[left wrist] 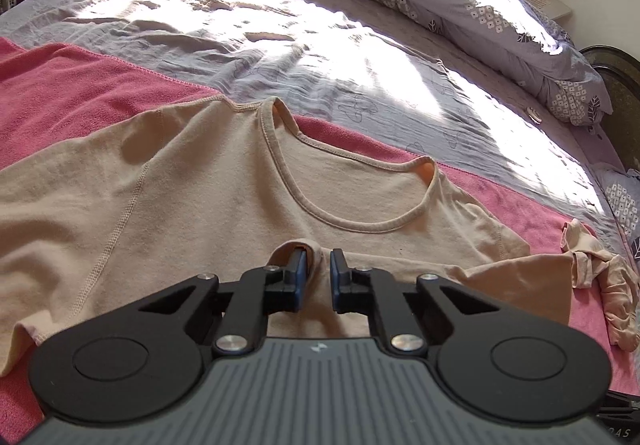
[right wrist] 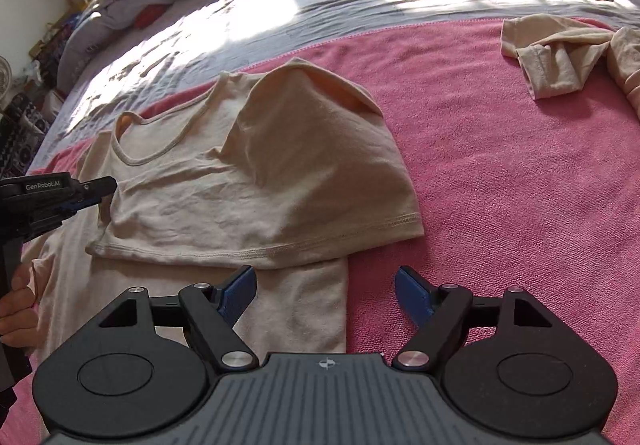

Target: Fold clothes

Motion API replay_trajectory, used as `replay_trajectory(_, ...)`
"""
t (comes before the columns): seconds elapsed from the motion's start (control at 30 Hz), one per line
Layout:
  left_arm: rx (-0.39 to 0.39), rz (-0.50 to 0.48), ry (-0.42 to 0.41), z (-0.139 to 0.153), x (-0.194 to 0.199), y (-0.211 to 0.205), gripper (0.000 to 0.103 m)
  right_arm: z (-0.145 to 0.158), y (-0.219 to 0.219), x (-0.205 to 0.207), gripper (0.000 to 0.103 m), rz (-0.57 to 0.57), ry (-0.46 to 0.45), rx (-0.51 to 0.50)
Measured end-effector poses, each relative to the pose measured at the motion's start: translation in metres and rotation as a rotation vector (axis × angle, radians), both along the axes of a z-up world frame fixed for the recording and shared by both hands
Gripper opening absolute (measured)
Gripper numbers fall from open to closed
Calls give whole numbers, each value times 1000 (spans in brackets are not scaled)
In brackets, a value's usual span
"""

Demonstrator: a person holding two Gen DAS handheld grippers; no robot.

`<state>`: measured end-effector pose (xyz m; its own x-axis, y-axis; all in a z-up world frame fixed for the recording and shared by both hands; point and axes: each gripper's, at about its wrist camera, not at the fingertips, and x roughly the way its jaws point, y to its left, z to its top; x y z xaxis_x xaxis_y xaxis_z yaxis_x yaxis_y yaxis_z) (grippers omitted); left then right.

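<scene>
One shirt (left wrist: pixel 224 197) pinched in left gripper (left wrist: pixel 319 265)

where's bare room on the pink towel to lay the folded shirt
Bare pink towel lies between the beige shirt and the crumpled beige garment. It is crowded where the left claw pinches the shirt.
</scene>
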<state>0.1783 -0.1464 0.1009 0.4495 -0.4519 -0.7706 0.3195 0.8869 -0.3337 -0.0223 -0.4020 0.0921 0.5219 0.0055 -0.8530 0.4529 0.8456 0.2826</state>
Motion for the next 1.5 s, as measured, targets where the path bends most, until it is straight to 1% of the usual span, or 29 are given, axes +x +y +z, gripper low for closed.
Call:
replay_trajectory(0.03, 11, 8, 23, -6, 3, 0, 13, -1, 0, 0, 78, -4, 1, 2)
replay_trajectory(0.07, -3, 18, 34, -8, 6, 0, 14, -2, -1, 0, 78, -8, 2, 5)
replay_trajectory(0.13, -31, 39, 56, -13, 11, 0, 23, -3, 0, 0, 78, -14, 3, 8)
replay_trajectory(0.2, -9, 44, 45, -8, 13, -5, 18, -2, 1, 0, 79, -17, 0, 1)
replay_trajectory(0.23, 7, 45, 34, -4, 13, -7, 7, -1, 2, 0, 79, -17, -1, -6)
replay_trajectory(0.27, -1, 49, 17, 3, 10, -5, 0, 0, 4, 0, 79, -14, -4, -22)
replay_trajectory(0.33, -17, 56, -15, 16, 5, -1, 0, 5, 11, 0, 79, 5, -18, -95)
replay_trajectory(0.37, -39, 59, -24, 25, 2, 3, 0, 8, 17, 0, 79, 28, -28, -162)
replay_trajectory(0.4, -59, 62, -34, 34, 0, 7, 0, 11, 25, 1, 79, 63, -37, -241)
replay_trajectory(0.47, -89, 75, -63, 51, -3, 15, 0, 16, 45, 4, 85, 156, -51, -445)
replay_trajectory(0.5, -102, 79, -76, 60, -3, 19, 0, 15, 55, 4, 87, 200, -54, -524)
replay_trajectory(0.6, -141, 105, -113, 84, -1, 32, 0, 10, 76, 6, 92, 314, -61, -682)
replay_trajectory(0.63, -147, 118, -123, 90, 0, 36, 0, 8, 81, 6, 95, 343, -63, -721)
replay_trajectory(0.67, -152, 129, -132, 95, 1, 40, 0, 6, 83, 8, 98, 353, -63, -737)
replay_trajectory(0.7, -157, 140, -141, 101, 3, 45, 0, 4, 84, 9, 99, 363, -64, -754)
replay_trajectory(0.87, -145, 224, -207, 123, 7, 72, 0, -9, 86, 28, 100, 403, -83, -854)
replay_trajectory(0.9, -152, 227, -210, 125, 8, 77, 0, -12, 86, 33, 101, 412, -85, -872)
replay_trajectory(1.0, -117, 219, -197, 120, 14, 81, 0, -16, 83, 45, 102, 420, -77, -896)
replay_trajectory(1.03, -106, 197, -173, 115, 16, 80, 0, -17, 82, 47, 102, 420, -75, -899)
replay_trajectory(1.1, -90, 130, -85, 92, 16, 73, 6, -17, 81, 46, 103, 415, -73, -889)
replay_trajectory(1.13, -82, 98, -38, 79, 15, 69, 21, -18, 81, 45, 103, 416, -71, -881)
replay_trajectory(1.17, -62, 74, 7, 66, 13, 63, 42, -18, 82, 43, 103, 420, -65, -873)
replay_trajectory(1.2, -28, 64, 39, 53, 8, 58, 47, -19, 82, 41, 103, 421, -60, -864)
replay_trajectory(1.3, 64, 57, 134, 22, -6, 43, 49, -21, 83, 37, 103, 414, -46, -845)
replay_trajectory(1.33, 57, 55, 162, 17, -13, 42, 49, -21, 84, 35, 103, 409, -42, -841)
replay_trajectory(1.4, -11, 66, 205, 12, -27, 44, 54, -22, 83, 34, 103, 399, -37, -830)
replay_trajectory(1.43, -62, 101, 227, 8, -30, 49, 61, -23, 83, 33, 103, 395, -34, -823)
replay_trajectory(1.47, -112, 136, 248, 4, -33, 53, 64, -23, 82, 33, 103, 390, -32, -817)
replay_trajectory(1.5, -164, 172, 269, 1, -35, 57, 65, -23, 82, 33, 103, 385, -31, -811)
